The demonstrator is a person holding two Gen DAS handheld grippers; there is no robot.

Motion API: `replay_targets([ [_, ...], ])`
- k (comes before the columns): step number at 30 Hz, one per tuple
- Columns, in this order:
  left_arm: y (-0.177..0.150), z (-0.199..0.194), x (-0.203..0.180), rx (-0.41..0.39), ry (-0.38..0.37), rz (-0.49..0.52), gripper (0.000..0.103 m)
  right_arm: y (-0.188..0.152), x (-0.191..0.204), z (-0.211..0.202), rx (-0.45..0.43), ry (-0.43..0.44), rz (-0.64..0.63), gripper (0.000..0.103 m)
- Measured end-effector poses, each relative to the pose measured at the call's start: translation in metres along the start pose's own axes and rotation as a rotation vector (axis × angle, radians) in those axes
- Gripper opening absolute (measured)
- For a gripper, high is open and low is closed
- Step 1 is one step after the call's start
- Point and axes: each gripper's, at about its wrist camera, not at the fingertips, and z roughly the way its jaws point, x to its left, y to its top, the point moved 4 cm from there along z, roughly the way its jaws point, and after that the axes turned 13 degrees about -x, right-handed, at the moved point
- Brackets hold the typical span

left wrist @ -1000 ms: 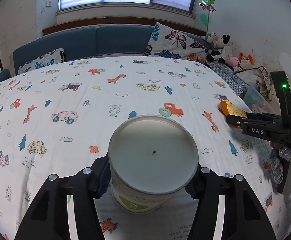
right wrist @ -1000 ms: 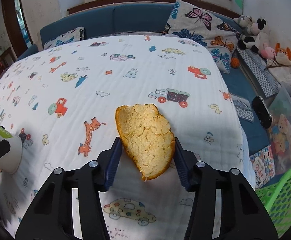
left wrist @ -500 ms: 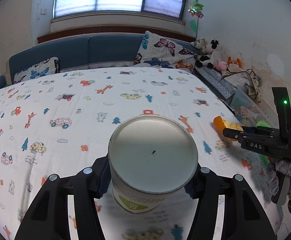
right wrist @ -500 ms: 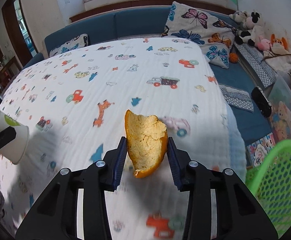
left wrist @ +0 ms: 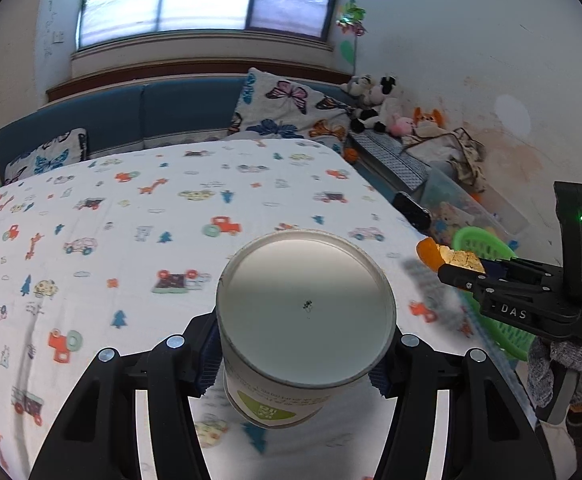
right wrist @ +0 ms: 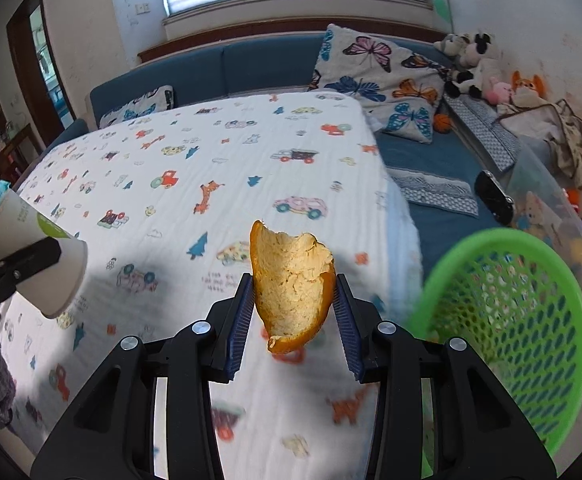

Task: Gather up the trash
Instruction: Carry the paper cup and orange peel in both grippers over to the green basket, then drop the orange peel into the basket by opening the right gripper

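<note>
My left gripper is shut on a white paper cup with a green label, its bottom facing the camera, held above the bed. The cup also shows at the left of the right wrist view. My right gripper is shut on a piece of orange peel, held above the bed's right edge, just left of a green mesh basket. In the left wrist view the right gripper holds the peel in front of the basket.
The bed has a white sheet with cartoon prints. A blue sofa with butterfly pillows runs behind it. Plush toys, a clear storage box and a black object lie to the right.
Both grippers moved right and up, still holding the cup and the peel. The green basket has come into view, close to the right gripper.
</note>
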Motion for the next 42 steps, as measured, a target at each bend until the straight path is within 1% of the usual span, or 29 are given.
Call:
replay_targets([
  [6, -0.001, -0.003, -0.031, 0.004, -0.045, 0.019, 0.056, -0.010, -0.025, -0.031, -0.017, -0.038, 0.033, 0.041],
  [15, -0.001, 0.000, -0.077, 0.013, -0.112, 0.057, 0.056, -0.037, -0.091, -0.069, -0.004, -0.149, 0.109, 0.041],
  [24, 0.000, 0.013, -0.118, 0.037, -0.170, 0.093, 0.056, -0.059, -0.151, -0.088, 0.017, -0.248, 0.190, 0.045],
  [29, 0.002, 0.021, -0.142, 0.045, -0.198, 0.128, 0.056, -0.067, -0.169, -0.093, 0.020, -0.274, 0.221, 0.046],
  [31, 0.003, 0.023, -0.150, 0.044, -0.206, 0.138, 0.056, -0.068, -0.174, -0.095, 0.016, -0.280, 0.229, 0.049],
  [33, 0.004, 0.026, -0.159, 0.047, -0.217, 0.144, 0.056, -0.068, -0.177, -0.097, 0.011, -0.286, 0.236, 0.052],
  [38, 0.005, 0.035, -0.179, 0.064, -0.247, 0.155, 0.056, -0.067, -0.183, -0.103, -0.003, -0.287, 0.246, 0.053],
  [42, 0.002, 0.043, -0.195, 0.077, -0.265, 0.171, 0.056, -0.068, -0.185, -0.113, -0.016, -0.292, 0.244, 0.056],
])
